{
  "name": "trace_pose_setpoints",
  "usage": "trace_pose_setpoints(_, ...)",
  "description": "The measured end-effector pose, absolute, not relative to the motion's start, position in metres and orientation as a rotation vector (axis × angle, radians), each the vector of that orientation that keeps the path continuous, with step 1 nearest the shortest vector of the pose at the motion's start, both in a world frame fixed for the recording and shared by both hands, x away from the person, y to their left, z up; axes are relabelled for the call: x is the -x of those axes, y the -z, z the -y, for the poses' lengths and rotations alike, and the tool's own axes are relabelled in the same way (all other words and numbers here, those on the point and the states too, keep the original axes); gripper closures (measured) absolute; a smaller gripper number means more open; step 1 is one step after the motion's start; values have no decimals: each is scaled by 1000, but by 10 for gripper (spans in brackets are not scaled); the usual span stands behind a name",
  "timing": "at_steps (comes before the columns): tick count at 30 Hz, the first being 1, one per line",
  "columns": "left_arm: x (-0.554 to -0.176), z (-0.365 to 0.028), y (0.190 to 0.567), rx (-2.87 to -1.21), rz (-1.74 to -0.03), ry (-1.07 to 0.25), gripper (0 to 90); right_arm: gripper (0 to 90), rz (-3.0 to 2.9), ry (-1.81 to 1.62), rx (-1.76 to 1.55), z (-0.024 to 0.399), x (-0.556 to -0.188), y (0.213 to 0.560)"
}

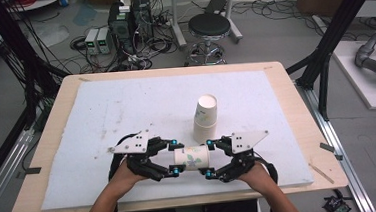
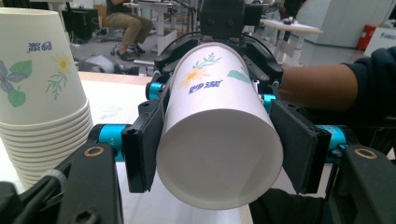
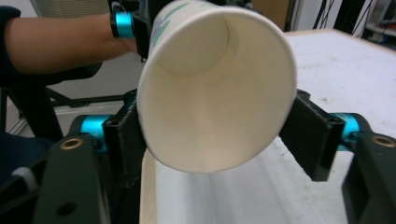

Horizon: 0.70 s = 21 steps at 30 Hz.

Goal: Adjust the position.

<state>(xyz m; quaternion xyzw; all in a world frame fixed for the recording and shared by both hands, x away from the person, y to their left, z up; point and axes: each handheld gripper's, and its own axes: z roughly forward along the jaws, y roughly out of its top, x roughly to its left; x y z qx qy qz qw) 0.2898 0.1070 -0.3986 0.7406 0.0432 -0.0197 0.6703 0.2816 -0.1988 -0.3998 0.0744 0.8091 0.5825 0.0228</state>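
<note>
A white paper cup (image 1: 192, 158) with a flower print lies on its side in the air above the table's front, held between both grippers. My left gripper (image 1: 174, 157) grips its base end; in the left gripper view both pads (image 2: 140, 149) press the cup (image 2: 219, 140) by its closed bottom. My right gripper (image 1: 210, 159) takes the mouth end. In the right gripper view the cup's open mouth (image 3: 215, 93) faces the camera with the pads (image 3: 308, 135) against its sides. A stack of upside-down paper cups (image 1: 205, 116) stands just behind.
A white foam mat (image 1: 126, 105) covers the wooden table (image 1: 284, 79). The cup stack (image 2: 37, 93) is close to the left gripper's left side. A stool (image 1: 209, 27), cables and power units stand on the floor beyond the table.
</note>
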Motion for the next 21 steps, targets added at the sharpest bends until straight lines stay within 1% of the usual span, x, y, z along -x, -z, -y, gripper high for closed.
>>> trace_pose_setpoints(4, -291, -108, 399, -1666, -91, 52, 374, 339, -2495, -1820, -225, 200, -281, 398)
trace_pose_setpoints(12, -289, -107, 400, -1679, -98, 60, 368, 361, -2527, -1811, -225, 201, -281, 395)
trace_pose_setpoints(13, -289, -106, 400, -1687, -103, 58, 353, 363, -2531, -1812, -225, 201, -281, 395)
trace_pose_setpoints(16, -287, -102, 398, -1745, -148, 22, 195, 365, -2549, -1799, -216, 200, -281, 394)
trace_pose_setpoints(17, -287, -102, 396, -1763, -152, 14, 168, 366, -2560, -1781, -214, 200, -281, 393)
trace_pose_setpoints(21, -285, -101, 391, -1831, -154, -24, 153, 366, -2615, -1629, -229, 197, -282, 389)
